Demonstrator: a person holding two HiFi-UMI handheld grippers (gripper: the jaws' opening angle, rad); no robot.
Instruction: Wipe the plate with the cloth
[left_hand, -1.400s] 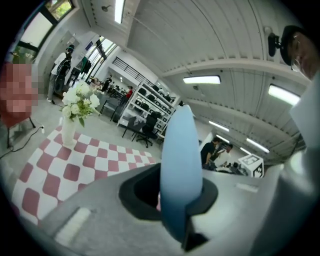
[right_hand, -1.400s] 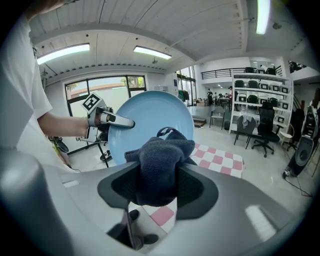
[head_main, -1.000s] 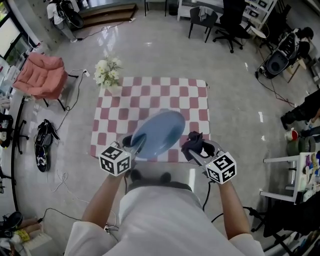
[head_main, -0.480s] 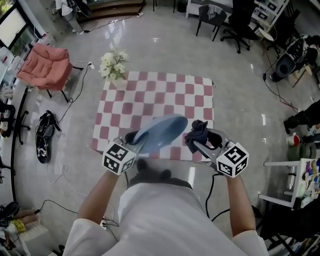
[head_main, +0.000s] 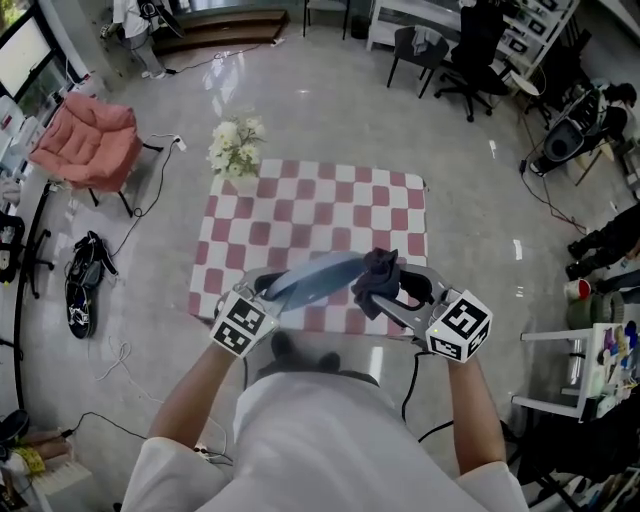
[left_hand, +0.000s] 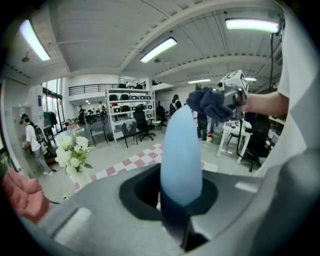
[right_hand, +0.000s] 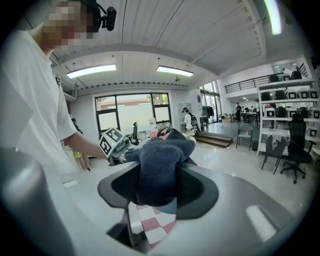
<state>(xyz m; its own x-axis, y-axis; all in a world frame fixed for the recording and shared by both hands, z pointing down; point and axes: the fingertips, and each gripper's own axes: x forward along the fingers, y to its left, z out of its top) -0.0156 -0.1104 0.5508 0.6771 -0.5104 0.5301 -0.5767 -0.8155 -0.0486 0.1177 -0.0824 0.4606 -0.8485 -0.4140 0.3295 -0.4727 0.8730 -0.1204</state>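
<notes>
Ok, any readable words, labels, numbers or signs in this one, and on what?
No readable text anywhere.
marker cube on left gripper: black-and-white square pattern, no letters.
marker cube on right gripper: same kind of pattern, no letters.
plate and cloth: plain, no print.
shelf boxes: any labels too small to read.

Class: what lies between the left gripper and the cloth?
The plate, held in the left gripper, fills the stretch toward the cloth; the head view shows it.
</notes>
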